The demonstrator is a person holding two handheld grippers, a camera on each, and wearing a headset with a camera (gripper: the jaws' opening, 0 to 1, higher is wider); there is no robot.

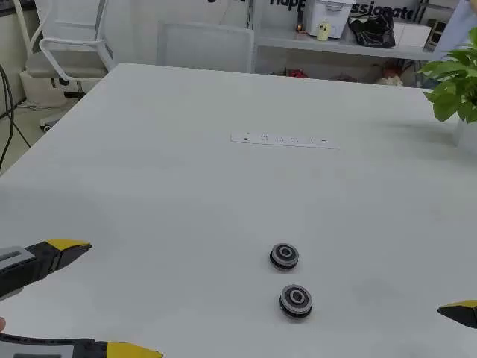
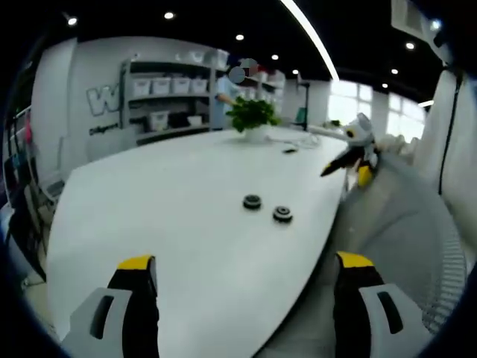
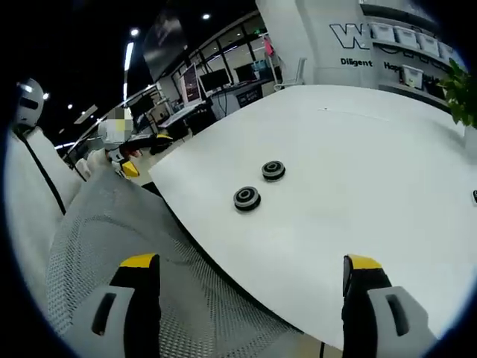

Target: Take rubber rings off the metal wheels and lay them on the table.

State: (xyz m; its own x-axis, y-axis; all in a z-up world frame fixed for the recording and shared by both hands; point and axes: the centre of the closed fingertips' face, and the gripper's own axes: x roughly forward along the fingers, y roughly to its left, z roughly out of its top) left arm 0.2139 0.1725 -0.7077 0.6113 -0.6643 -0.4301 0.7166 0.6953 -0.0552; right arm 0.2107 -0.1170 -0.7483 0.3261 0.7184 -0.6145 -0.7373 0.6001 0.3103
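Mostly cropped, left gripper point(image 2: 246, 261) and right gripper point(image 3: 251, 262) gape at wheels point(image 1: 284, 256) point(image 1: 296, 300).

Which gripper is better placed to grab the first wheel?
Right, probably. The right gripper is open with the nearer wheel centred ahead of it, looking larger there than from the open left gripper.

Head view: table point(image 1: 186, 186) spans most of frame. Upper wheel point(image 1: 284, 256) and lower wheel point(image 1: 296, 300) on table, lower centre-right, near each other, apart. Power strip point(image 1: 283, 139) on table above them, mid-frame. Plant point(image 1: 456, 82) at upper right edge. Chair point(image 1: 67, 45) behind table, upper left. Shelf point(image 1: 335, 41) along top, right of centre. Left gripper point(image 1: 123, 298) in lower left corner, right gripper point(image 1: 460, 313) at lower right edge, wheels between them.
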